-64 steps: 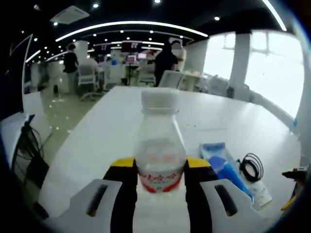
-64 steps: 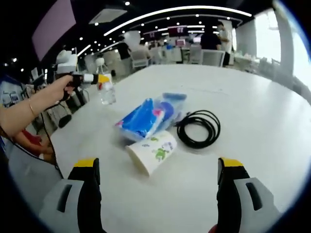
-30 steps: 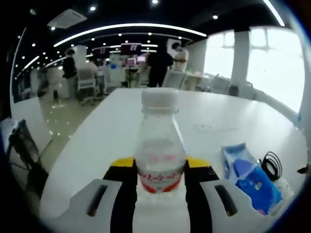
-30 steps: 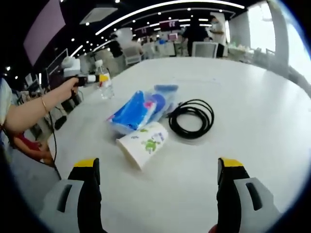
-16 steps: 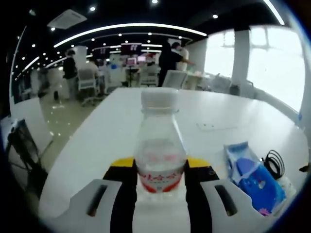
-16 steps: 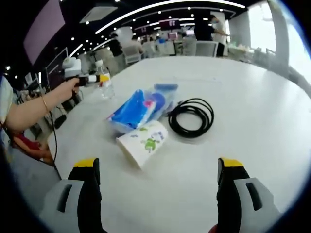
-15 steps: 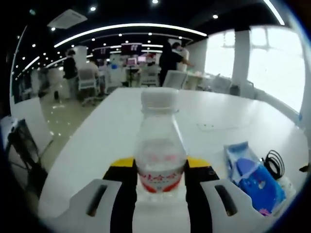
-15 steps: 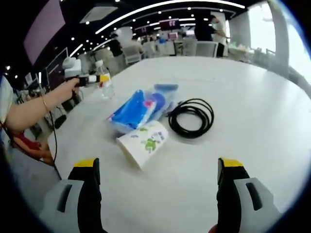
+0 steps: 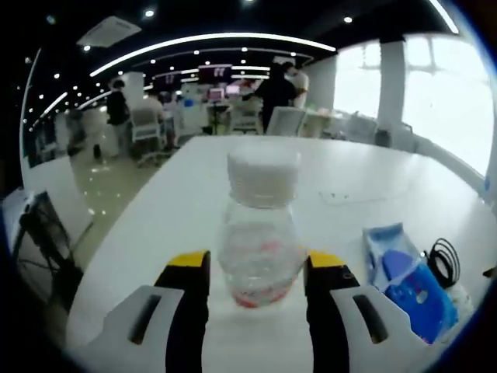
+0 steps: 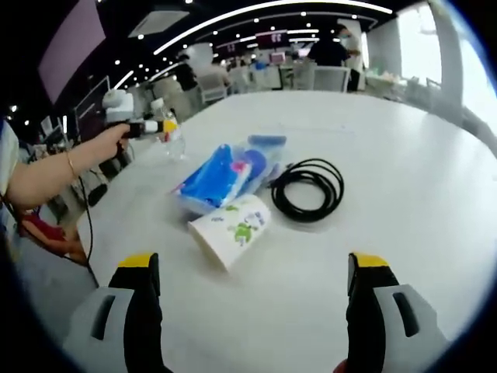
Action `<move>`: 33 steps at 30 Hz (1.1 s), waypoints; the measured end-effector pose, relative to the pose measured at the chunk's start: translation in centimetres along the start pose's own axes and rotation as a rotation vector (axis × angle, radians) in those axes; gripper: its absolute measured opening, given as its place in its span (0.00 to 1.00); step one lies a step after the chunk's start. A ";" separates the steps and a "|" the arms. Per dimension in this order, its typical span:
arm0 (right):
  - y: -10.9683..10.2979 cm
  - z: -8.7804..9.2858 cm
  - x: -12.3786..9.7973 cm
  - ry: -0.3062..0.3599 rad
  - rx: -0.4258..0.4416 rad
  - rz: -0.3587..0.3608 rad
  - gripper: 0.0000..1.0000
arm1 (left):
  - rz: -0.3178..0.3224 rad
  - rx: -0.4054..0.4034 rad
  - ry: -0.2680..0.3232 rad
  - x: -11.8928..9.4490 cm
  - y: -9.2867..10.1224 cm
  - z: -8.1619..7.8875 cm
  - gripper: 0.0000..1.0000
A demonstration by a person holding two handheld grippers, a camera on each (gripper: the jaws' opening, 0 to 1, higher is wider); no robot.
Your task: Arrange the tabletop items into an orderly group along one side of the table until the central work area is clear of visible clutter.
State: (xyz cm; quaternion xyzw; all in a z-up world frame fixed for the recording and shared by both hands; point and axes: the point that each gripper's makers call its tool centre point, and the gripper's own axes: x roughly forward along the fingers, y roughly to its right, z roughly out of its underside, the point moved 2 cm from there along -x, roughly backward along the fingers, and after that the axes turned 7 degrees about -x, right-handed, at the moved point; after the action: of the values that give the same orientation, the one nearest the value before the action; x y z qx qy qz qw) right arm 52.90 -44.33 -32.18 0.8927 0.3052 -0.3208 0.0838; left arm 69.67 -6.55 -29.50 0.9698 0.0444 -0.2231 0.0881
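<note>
Taking the white table [image 10: 404,155] as reference: at its left edge the left gripper [image 10: 159,124] has the clear water bottle [image 9: 259,233] between its jaws, which look slightly parted. Can't tell if it's actually gripped. Mid-table sit the blue tissue pack [image 10: 221,177], a tipped paper cup [image 10: 231,229] and a coiled black cable [image 10: 308,186]. The right gripper [image 10: 252,268] hangs wide open with nothing in it.
</note>
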 end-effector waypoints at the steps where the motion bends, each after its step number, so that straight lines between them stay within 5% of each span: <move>1: 0.0 0.0 0.0 0.001 -0.002 0.001 0.99 | -0.001 -0.017 0.010 -0.3 0.1 -0.3 0.53; 9: -0.4 -0.1 0.1 0.005 0.001 -0.011 0.99 | 0.007 -0.071 0.057 -2.9 0.4 -2.0 0.70; 24: -1.3 -1.4 -0.2 0.043 -0.025 -0.032 0.99 | 0.017 -0.018 0.037 -8.2 1.0 -1.2 0.99; 33: -1.5 -1.5 -0.4 0.038 -0.042 -0.024 0.99 | 0.064 0.033 0.018 -10.1 3.1 -0.7 0.98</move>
State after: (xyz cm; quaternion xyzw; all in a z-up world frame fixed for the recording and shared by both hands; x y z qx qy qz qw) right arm 52.56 -42.81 -30.74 0.8929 0.3243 -0.2982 0.0931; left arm 61.31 -9.89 -24.00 0.9740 0.0102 -0.2123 0.0787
